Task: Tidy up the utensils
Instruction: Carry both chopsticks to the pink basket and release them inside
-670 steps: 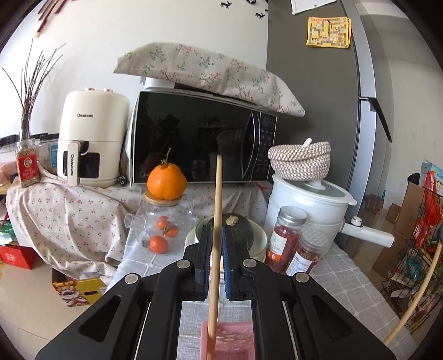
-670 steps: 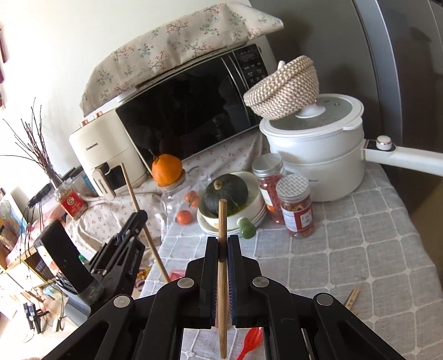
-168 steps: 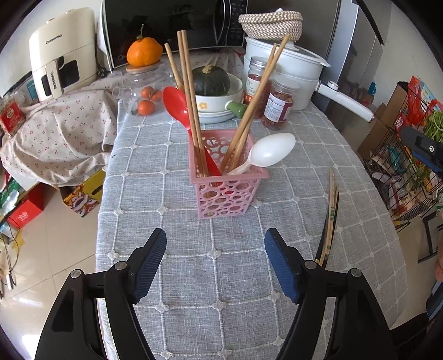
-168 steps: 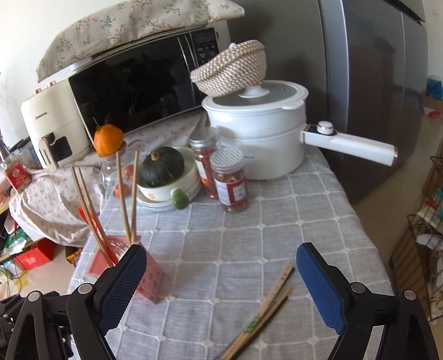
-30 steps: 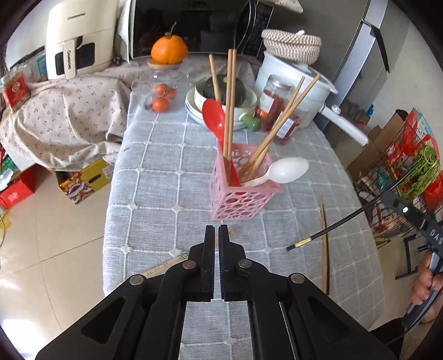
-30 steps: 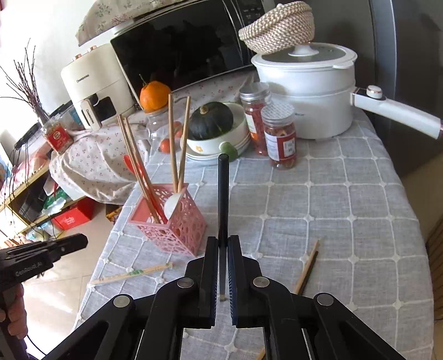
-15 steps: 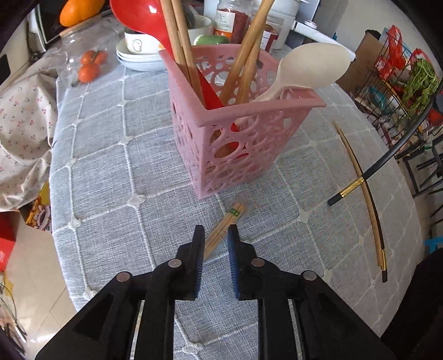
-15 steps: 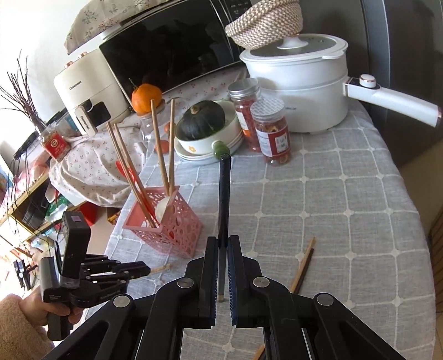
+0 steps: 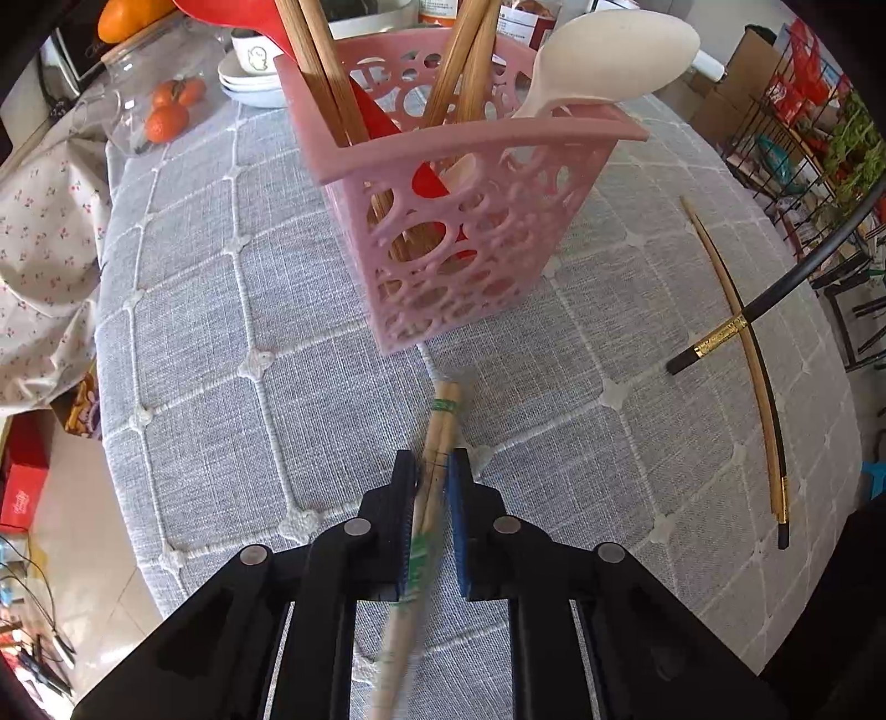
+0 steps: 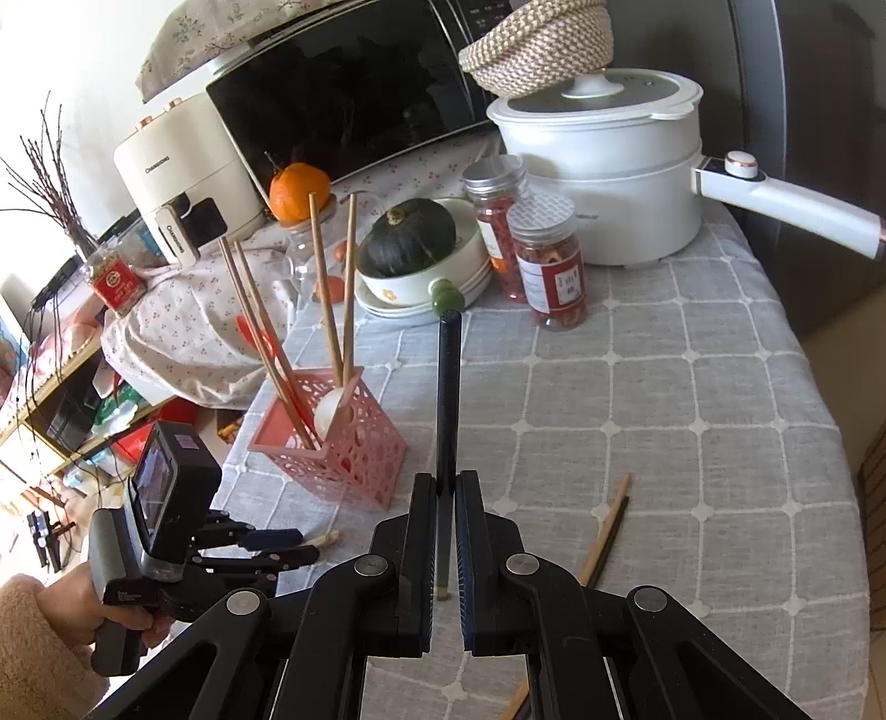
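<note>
A pink perforated basket (image 9: pixel 470 232) stands on the grey checked tablecloth (image 9: pixel 221 332) and holds wooden chopsticks, a red spoon and a white spoon (image 9: pixel 609 50). My left gripper (image 9: pixel 432 471) is closed around a wrapped pair of wooden chopsticks (image 9: pixel 437 432) lying just in front of the basket. My right gripper (image 10: pixel 446 487) is shut on a black chopstick (image 10: pixel 447 387) and holds it upright above the table, right of the basket (image 10: pixel 338 443). The black chopstick's gold-banded tip (image 9: pixel 720 338) shows in the left wrist view.
A loose wooden and black chopstick pair (image 9: pixel 758 387) lies right of the basket, also in the right wrist view (image 10: pixel 606 531). Behind stand two jars (image 10: pixel 548 266), a bowl with a squash (image 10: pixel 415 243), a white pot (image 10: pixel 598 160), a microwave and an air fryer.
My left gripper has moved forward and down so the wrapped chopsticks now sit between its fingers, which have closed on them. The right gripper has held the black chopstick nearly still.
</note>
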{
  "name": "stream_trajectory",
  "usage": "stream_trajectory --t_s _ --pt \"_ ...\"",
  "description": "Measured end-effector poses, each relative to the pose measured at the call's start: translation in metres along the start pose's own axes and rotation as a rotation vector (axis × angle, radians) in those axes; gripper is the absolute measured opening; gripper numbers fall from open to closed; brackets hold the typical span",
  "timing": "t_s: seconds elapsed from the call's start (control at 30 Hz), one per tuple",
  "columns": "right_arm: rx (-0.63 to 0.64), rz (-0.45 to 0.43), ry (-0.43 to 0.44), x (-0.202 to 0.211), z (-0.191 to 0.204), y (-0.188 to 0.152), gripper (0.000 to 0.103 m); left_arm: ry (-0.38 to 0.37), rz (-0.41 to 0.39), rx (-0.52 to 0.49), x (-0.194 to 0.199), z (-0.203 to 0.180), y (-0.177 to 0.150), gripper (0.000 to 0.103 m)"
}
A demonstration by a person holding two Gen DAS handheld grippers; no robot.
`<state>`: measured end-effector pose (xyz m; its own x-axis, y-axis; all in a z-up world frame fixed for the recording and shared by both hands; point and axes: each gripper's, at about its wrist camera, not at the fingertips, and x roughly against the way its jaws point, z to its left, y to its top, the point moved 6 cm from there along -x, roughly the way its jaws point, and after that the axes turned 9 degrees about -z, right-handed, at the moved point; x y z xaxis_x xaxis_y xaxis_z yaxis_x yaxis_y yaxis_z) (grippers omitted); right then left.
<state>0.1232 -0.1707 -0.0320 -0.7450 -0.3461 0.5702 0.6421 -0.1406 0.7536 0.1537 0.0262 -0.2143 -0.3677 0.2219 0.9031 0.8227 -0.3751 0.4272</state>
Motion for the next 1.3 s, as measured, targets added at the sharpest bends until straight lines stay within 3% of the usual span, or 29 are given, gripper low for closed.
stream_trajectory --t_s 0.13,0.3,0.47,0.63,0.7,0.9,1.07,1.3 --pt "0.019 -0.007 0.007 -0.001 0.008 0.000 0.005 0.012 -0.019 0.022 0.014 -0.004 -0.008 0.010" --pt "0.040 -0.026 0.025 0.002 0.019 0.005 0.005 0.001 -0.148 0.072 0.062 -0.005 0.007 0.010" --pt "0.052 -0.058 0.054 0.016 0.032 0.015 0.005 0.023 -0.340 0.112 0.128 -0.013 0.025 0.010" --pt "0.051 -0.107 0.098 0.036 0.047 0.031 0.005 0.016 -0.616 0.159 0.184 -0.013 0.048 0.010" --pt "0.047 -0.134 0.118 0.043 0.052 0.038 0.005 0.053 -0.720 0.161 0.198 -0.013 0.057 0.010" --pt "0.036 -0.197 0.163 0.053 0.068 0.057 0.005 0.114 -0.973 0.234 0.222 -0.005 0.087 0.010" --pt "0.016 -0.195 0.179 0.042 0.075 0.072 0.005 0.200 -1.133 0.243 0.227 0.000 0.112 0.010" --pt "0.026 -0.255 0.169 0.027 0.079 0.109 0.005 0.275 -1.202 0.339 0.202 0.022 0.130 0.010"
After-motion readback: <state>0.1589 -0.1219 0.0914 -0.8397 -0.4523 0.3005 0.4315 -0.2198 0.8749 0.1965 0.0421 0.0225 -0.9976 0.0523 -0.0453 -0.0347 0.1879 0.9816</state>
